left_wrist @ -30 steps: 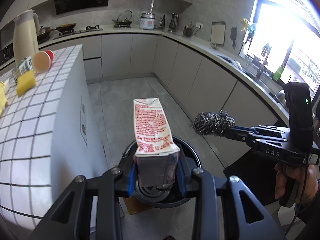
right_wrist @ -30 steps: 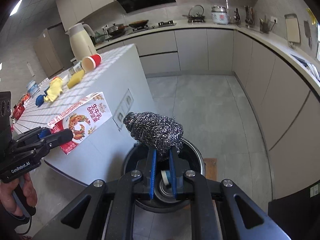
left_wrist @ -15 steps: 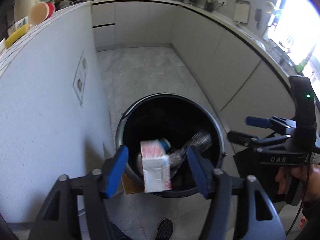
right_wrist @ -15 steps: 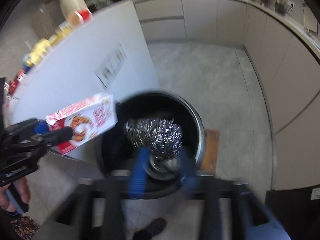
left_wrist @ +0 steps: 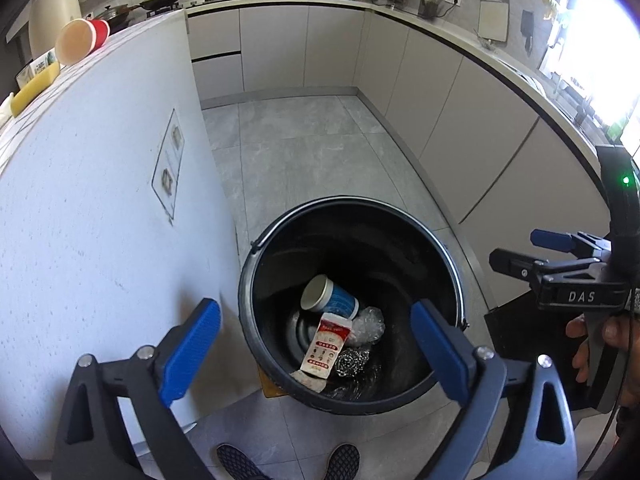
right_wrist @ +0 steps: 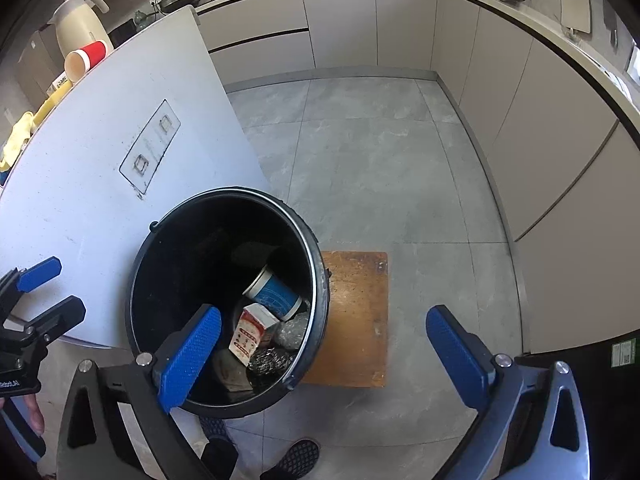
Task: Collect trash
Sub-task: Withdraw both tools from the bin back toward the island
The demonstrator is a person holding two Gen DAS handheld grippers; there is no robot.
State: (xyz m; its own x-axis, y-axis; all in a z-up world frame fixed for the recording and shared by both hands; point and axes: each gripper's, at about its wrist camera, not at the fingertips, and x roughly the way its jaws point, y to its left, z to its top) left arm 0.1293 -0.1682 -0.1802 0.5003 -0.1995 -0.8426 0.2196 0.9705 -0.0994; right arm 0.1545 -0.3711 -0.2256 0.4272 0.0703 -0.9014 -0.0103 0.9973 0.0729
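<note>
- Your left gripper (left_wrist: 316, 344) hangs above the black bin (left_wrist: 256, 276), pointing steeply down into it. Its jaws are opening, already spread wide, and nothing sits between the blue pads (left_wrist: 192, 352).
- Your right gripper (right_wrist: 324, 350) is also over the floor by the bin, jaws opening and wide apart, with nothing between them. Its left pad (right_wrist: 192, 356) overlaps the bin's near rim in that view; the right pad hangs over bare floor tiles.
- The trash lies at the bottom of the bin, below and ahead of both grippers:
- The red-and-white carton (left_wrist: 326, 346) leans on its side just beyond your left gripper's gap, touching the steel wool scourer (left_wrist: 352, 362) on its right.
- The scourer (right_wrist: 268, 362) rests against the bin wall nearest you.
- A blue-and-white paper cup (left_wrist: 330, 300) lies tipped over just past the carton, mouth turned left.
- A crumpled clear plastic piece (left_wrist: 368, 322) sits between cup and scourer.
- A brown wooden board (right_wrist: 352, 316) lies flat on the floor under the bin, sticking out between your right gripper's pads.
- To the left of both grippers stands the white island (left_wrist: 100, 200); on its top, well away, a red paper cup (left_wrist: 82, 38) lies on its side beside a yellow sponge (left_wrist: 34, 88).
- Your shoes (left_wrist: 344, 462) show at the bottom edge, just behind the bin.
</note>
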